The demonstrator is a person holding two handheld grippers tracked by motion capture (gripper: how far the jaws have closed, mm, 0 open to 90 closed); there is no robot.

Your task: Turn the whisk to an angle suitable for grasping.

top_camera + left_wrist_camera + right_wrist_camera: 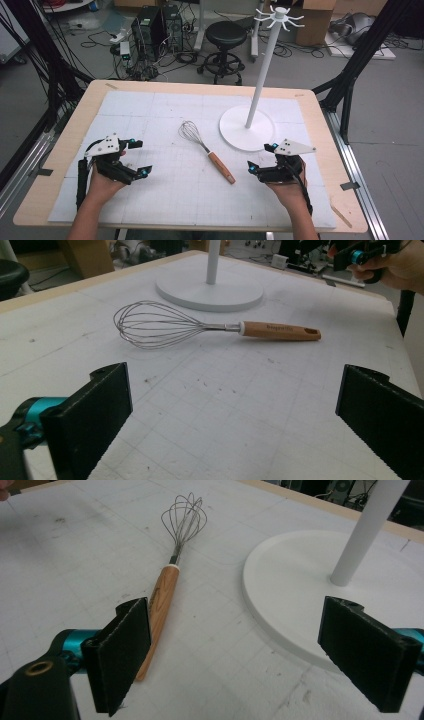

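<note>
1. Where the white gridded mat [150, 195] covers the wooden table [60, 150], three things sit on it: a whisk [206, 151], a white hook stand [260, 90] and the two hand-held grippers.
2. Stand: round flat base [280, 580] right of the whisk's wire end, near but apart; upright post [213, 260] topped with a ring of hooks [279, 17]. Nothing lies between either gripper and the whisk.
3. Beyond the table: black stool [226, 45], computer towers [157, 30], loose cables on the floor.
4. Writing: dark print along the whisk handle [280, 331], too blurred to read.
5. Whisk: thin wire balloon [157, 325], short metal neck, pale collar, tan wooden handle. It lies flat mid-mat, wires toward the far side, handle end pointing toward the right gripper [262, 160].
6. Left gripper [134, 159]: jaws spread wide, holding nothing, low over the mat left of the whisk.
7. Right gripper: jaws likewise wide apart and empty, just beside the stand base.
</note>
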